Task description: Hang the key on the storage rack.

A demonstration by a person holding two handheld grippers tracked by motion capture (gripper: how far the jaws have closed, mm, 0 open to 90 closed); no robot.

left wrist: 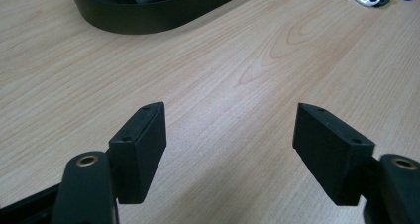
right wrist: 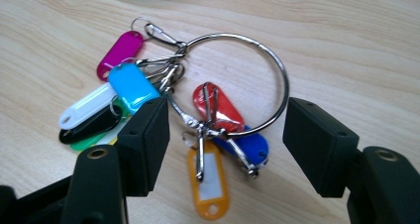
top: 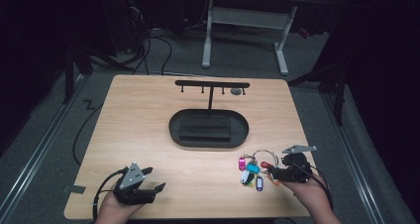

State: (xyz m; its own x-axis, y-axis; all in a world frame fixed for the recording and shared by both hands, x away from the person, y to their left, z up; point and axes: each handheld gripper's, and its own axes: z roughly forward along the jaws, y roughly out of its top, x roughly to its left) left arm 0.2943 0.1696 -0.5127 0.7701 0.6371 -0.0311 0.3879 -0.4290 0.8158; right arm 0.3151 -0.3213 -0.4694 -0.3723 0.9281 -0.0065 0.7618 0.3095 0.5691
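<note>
A bunch of coloured key tags on a big metal ring [top: 255,168] lies on the wooden table at the front right. My right gripper [top: 272,173] is open just right of it. In the right gripper view the jaws [right wrist: 225,112] stand wide on either side of the ring's [right wrist: 233,34] near arc, over the red tag [right wrist: 218,107], with the orange tag [right wrist: 208,182] and blue tag [right wrist: 250,145] below. Cyan [right wrist: 131,87], magenta [right wrist: 119,53] and white [right wrist: 86,110] tags fan out to the left. My left gripper [top: 154,178] [left wrist: 230,110] is open over bare wood at the front left.
A black oval tray [top: 173,127] [left wrist: 148,18] with a T-shaped hook bar [top: 212,84] stands mid-table, behind both grippers. A small grey round thing [top: 236,91] sits under the bar's right end. A white desk frame [top: 245,21] and floor cables [top: 86,130] lie beyond the table.
</note>
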